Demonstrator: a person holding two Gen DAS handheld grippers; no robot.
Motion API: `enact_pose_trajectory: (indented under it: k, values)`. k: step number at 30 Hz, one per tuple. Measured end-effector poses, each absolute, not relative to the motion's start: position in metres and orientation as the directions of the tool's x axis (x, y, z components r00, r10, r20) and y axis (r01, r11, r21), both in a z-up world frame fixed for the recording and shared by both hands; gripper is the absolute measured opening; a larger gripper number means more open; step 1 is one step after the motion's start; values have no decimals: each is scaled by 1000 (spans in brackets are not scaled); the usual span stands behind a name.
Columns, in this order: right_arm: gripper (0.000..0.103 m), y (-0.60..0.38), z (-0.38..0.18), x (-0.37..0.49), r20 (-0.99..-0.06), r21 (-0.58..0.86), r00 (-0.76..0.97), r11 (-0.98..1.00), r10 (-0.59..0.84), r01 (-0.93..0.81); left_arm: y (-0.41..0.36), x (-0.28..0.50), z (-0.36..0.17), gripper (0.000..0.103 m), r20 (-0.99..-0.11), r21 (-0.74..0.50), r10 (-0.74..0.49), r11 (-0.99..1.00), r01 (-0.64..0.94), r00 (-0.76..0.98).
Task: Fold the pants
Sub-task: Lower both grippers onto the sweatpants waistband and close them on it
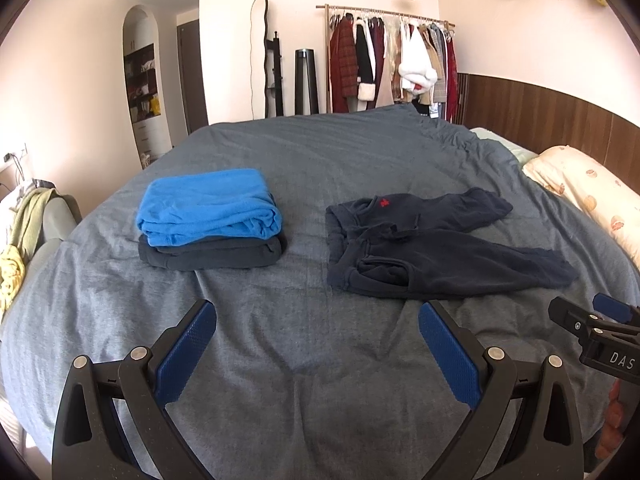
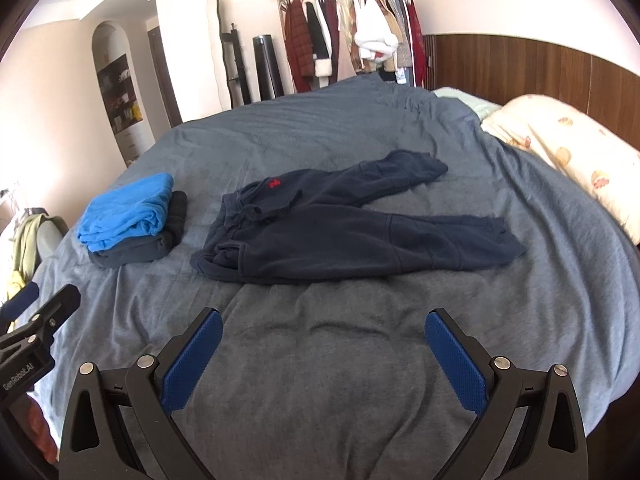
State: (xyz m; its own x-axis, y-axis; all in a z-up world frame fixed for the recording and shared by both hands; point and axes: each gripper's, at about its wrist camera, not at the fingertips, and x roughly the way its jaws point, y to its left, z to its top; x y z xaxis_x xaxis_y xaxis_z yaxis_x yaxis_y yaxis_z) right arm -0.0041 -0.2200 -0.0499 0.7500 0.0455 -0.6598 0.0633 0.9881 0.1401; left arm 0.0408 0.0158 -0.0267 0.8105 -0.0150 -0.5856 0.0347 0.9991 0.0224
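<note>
A pair of navy sweatpants (image 2: 344,228) is seen spread unfolded on a grey-blue duvet (image 2: 320,380), lying in the middle of the right wrist view and right of centre in the left wrist view. Its long axis runs left to right across both frames: the drawstring waistband sits at the left end, and the two legs splay apart toward the right, the upper leg angled toward the upper right. A small red emblem (image 2: 274,183) is seen near the waist. The fabric looks like thick, soft fleece, rumpled at the waistband. The right gripper (image 2: 324,354) is held with its blue textured pads spread wide and nothing between them, directly below the pants; it is judged the nearer one. The left gripper (image 1: 318,346) is likewise spread and empty, with the waistband ahead and to its right. At the left of both frames, well apart from the pants, a folded bright blue fleece garment (image 1: 208,208) rests on a folded dark garment (image 1: 212,254).
</note>
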Motion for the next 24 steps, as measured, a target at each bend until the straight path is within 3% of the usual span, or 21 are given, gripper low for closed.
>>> enact_pose_trajectory:
  k: [9, 15, 24]
  values:
    - [97, -229, -85, 44, -712, 186, 699, 978, 72, 89, 13, 99, -63, 98, -638, 47, 3, 998, 35, 770]
    - [86, -233, -106, 87, -755, 204, 650, 973, 86, 108, 10, 145, -87, 93, -698, 60, -14, 995, 78, 716]
    - [76, -240, -112, 134, -842, 235, 529, 956, 110, 175, 3, 193, -84, 84, -803, 35, -32, 994, 100, 596]
